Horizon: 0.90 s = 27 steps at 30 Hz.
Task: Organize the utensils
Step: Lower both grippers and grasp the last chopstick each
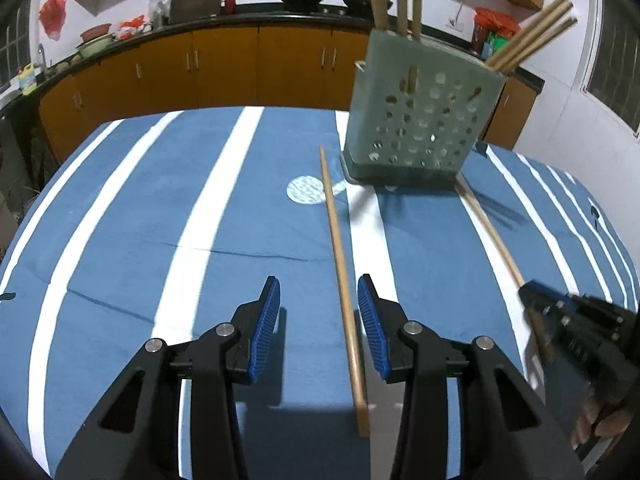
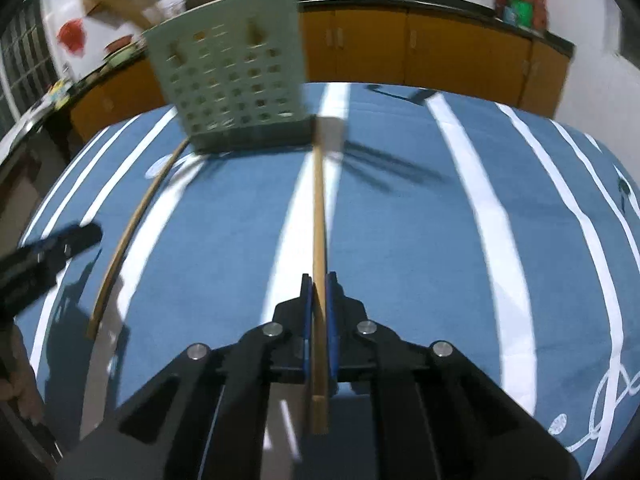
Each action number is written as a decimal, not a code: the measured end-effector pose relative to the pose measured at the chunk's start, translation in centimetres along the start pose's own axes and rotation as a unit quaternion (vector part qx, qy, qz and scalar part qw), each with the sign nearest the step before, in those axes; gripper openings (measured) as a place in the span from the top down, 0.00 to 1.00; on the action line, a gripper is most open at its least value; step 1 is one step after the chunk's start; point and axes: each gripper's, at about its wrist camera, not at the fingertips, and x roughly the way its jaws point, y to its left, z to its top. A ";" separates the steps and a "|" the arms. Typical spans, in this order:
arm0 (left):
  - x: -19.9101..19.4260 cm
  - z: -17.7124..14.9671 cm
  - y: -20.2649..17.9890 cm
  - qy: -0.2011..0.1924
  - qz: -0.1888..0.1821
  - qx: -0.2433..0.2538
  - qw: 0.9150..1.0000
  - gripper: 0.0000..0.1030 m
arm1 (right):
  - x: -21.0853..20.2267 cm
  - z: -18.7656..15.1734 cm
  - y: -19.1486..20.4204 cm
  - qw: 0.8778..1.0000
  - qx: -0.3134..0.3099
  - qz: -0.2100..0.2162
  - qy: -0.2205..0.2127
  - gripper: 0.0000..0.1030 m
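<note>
A grey-green perforated utensil holder stands on the blue striped cloth and holds several wooden chopsticks. It also shows in the right wrist view. One chopstick lies on the cloth between the fingers of my open left gripper, nearer the right finger. My right gripper is shut on another chopstick, whose far tip points toward the holder's base. In the left wrist view the right gripper holds that chopstick at the right.
The table has a blue cloth with white stripes. Orange kitchen cabinets and a dark counter with pots stand behind it. The left gripper shows at the left edge of the right wrist view, beside the lying chopstick.
</note>
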 end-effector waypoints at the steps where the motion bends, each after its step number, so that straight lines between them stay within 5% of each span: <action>1: 0.2 0.0 -0.2 0.003 0.001 0.002 1.000 0.60 | -0.1 0.0 -0.7 1.000 0.010 -0.005 -0.002 0.92; 5: 1.4 -0.3 -0.8 0.020 0.011 0.013 1.000 0.68 | -0.2 0.2 -2.4 0.999 0.032 -0.013 -0.007 0.92; 9: 2.0 -0.3 -1.2 0.023 0.007 0.020 0.999 0.94 | -0.6 0.3 -3.0 0.999 0.038 -0.015 -0.012 0.92; 12: 2.0 0.3 -0.6 0.022 0.018 0.014 1.000 0.96 | -0.8 0.5 -3.2 0.999 0.038 -0.016 -0.017 0.92; 17: 2.2 1.2 1.8 0.021 0.025 -0.012 0.999 0.96 | -0.6 0.7 -3.3 0.999 0.037 -0.018 -0.020 0.92; 22: 1.0 1.1 2.9 0.007 -0.047 -0.041 0.998 0.94 | -0.6 0.6 -3.2 0.999 0.037 -0.017 -0.018 0.92; 27: 0.9 0.7 1.1 0.010 -0.049 0.000 0.999 0.76 | -0.5 0.6 -3.1 0.999 0.035 -0.014 -0.015 0.92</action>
